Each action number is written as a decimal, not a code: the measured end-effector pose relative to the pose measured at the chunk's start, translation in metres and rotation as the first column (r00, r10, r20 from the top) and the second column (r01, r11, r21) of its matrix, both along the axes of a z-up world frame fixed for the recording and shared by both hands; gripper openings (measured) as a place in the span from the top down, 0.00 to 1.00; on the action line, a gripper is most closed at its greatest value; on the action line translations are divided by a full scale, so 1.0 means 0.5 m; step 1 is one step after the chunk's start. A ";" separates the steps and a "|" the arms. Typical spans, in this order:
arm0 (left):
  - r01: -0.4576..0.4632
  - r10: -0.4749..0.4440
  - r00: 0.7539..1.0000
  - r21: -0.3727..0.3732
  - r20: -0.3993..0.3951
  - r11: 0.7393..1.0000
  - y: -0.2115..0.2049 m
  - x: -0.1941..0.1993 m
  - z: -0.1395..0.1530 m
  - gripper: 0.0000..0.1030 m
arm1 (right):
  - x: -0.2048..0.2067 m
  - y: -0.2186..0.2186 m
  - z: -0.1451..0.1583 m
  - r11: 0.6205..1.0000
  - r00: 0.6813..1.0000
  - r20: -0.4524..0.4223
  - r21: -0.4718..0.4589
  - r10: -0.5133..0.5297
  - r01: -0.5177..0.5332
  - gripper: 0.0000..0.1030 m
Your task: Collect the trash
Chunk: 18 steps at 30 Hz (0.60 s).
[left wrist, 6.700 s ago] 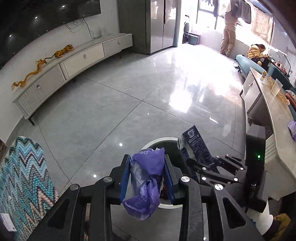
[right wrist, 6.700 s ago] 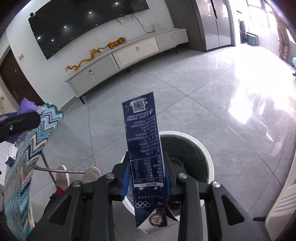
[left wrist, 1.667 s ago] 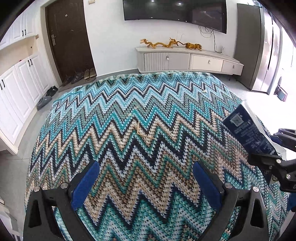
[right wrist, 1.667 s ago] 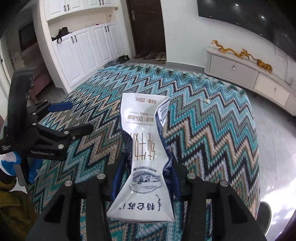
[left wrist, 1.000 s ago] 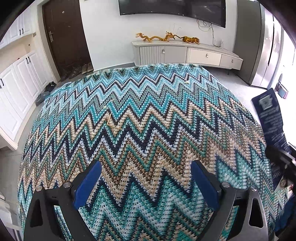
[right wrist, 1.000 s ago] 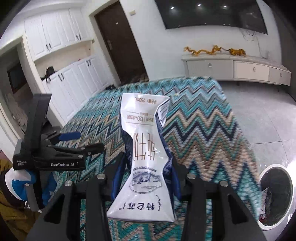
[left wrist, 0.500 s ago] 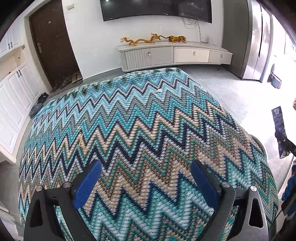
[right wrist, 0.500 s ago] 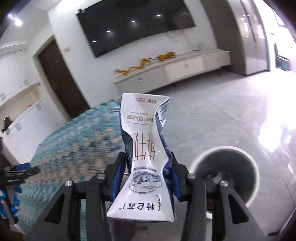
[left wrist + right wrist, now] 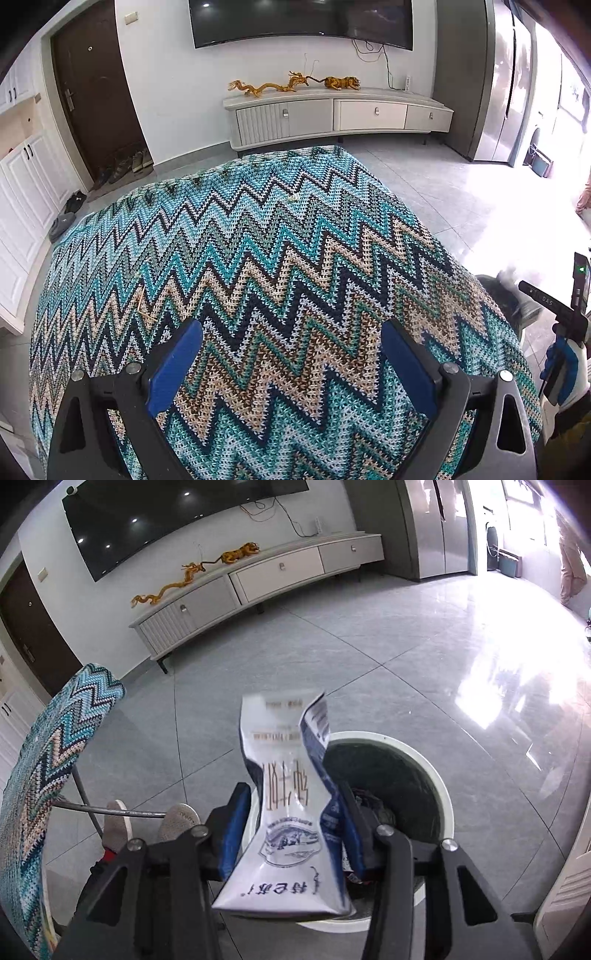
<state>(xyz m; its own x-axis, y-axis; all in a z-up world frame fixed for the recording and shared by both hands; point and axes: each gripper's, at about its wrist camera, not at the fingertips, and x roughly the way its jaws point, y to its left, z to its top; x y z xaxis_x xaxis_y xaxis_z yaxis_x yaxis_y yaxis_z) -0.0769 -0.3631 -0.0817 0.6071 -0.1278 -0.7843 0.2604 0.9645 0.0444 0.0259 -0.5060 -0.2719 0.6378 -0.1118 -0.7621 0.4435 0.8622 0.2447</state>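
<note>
A round white trash bin [image 9: 439, 786] stands on the grey tiled floor [image 9: 388, 657], lined in black. Some crumpled litter lies at the bottom (dark, partly hidden, not identifiable). In the left wrist view a dark sliver of the same bin [image 9: 495, 295] shows past the right edge of the zigzag cloth.

The crushed milk carton [image 9: 291, 805], white and navy with printed characters, sits between the pads of the right claw [image 9: 293, 830], directly over the near side of the bin's mouth. Its lower end hangs below the claw, its upper end points away toward the floor beyond the rim. The carton is slightly blurred.

The right claw has just been opening. Its jaws stand partway apart: a gap shows between the left blue pad and the carton, while the right pad lies against or just beside the carton's navy edge (contact there cannot be confirmed). The carton is not firmly clamped.

The left claw [image 9: 291, 369] is spread wide with nothing between its blue pads, held above the counter draped in a teal, tan and navy zigzag cloth [image 9: 258, 258]. The cloth's surface carries no trash of note. The right claw's body [image 9: 565, 306] appears at the far right edge of that view.
</note>
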 end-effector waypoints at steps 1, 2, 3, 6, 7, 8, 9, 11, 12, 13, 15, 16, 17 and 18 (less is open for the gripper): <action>0.001 -0.001 1.000 -0.004 0.001 1.000 0.040 0.016 0.000 0.05 | 0.003 -0.007 0.002 1.000 1.000 -0.003 -0.010 -0.004 0.004 0.49; 0.000 0.000 1.000 -0.006 0.003 1.000 0.033 0.012 0.002 0.05 | 0.002 -0.010 0.006 1.000 1.000 -0.002 -0.019 -0.008 0.008 0.40; 0.001 -0.001 1.000 -0.010 0.004 1.000 0.112 0.021 0.011 0.05 | 0.000 -0.013 0.011 1.000 1.000 0.002 -0.027 -0.012 0.012 0.35; -0.004 0.004 1.000 -0.026 0.012 1.000 0.196 0.022 0.003 0.05 | -0.013 -0.021 0.028 0.999 1.000 0.008 -0.045 -0.020 0.021 0.34; -0.005 0.006 1.000 -0.031 0.015 0.999 0.233 0.031 -0.003 0.05 | -0.016 -0.022 0.033 0.998 1.000 0.005 -0.053 -0.026 0.026 0.34; -0.006 0.006 1.000 -0.036 0.018 0.999 0.279 0.046 -0.010 0.05 | -0.018 -0.025 0.036 0.998 1.000 0.003 -0.057 -0.031 0.031 0.34; -0.007 0.007 1.000 -0.040 0.021 0.999 0.285 0.045 -0.009 0.05 | -0.021 -0.025 0.041 0.998 0.999 0.005 -0.057 -0.034 0.034 0.34; -0.005 0.007 0.999 -0.044 0.032 0.999 0.307 0.044 -0.012 0.05 | -0.030 -0.018 0.055 0.997 0.999 0.012 -0.062 -0.037 0.037 0.34; -0.004 0.006 0.999 -0.044 0.042 0.999 0.313 0.040 -0.008 0.05 | -0.035 -0.010 0.066 0.997 0.999 0.013 -0.069 -0.037 0.038 0.34; -0.003 0.005 0.999 -0.045 0.049 0.999 0.319 0.038 -0.007 0.05 | -0.038 0.000 0.078 0.996 0.999 0.017 -0.077 -0.034 0.036 0.34; -0.002 0.005 0.998 -0.047 0.060 0.999 0.329 0.032 0.003 0.05 | -0.047 0.025 0.110 0.996 0.999 0.039 -0.091 -0.016 0.020 0.34; -0.003 0.007 0.998 -0.048 0.065 0.999 0.333 0.028 0.009 0.05 | -0.052 0.039 0.126 0.995 0.999 0.050 -0.098 -0.006 0.011 0.34; -0.004 0.008 0.997 -0.051 0.071 0.999 0.338 0.024 0.014 0.05 | -0.057 0.056 0.143 0.994 0.998 0.060 -0.106 0.005 0.002 0.33; -0.006 0.010 0.997 -0.055 0.080 0.998 0.345 0.019 0.020 0.05 | -0.064 0.077 0.163 0.993 0.997 0.074 -0.117 0.018 -0.010 0.33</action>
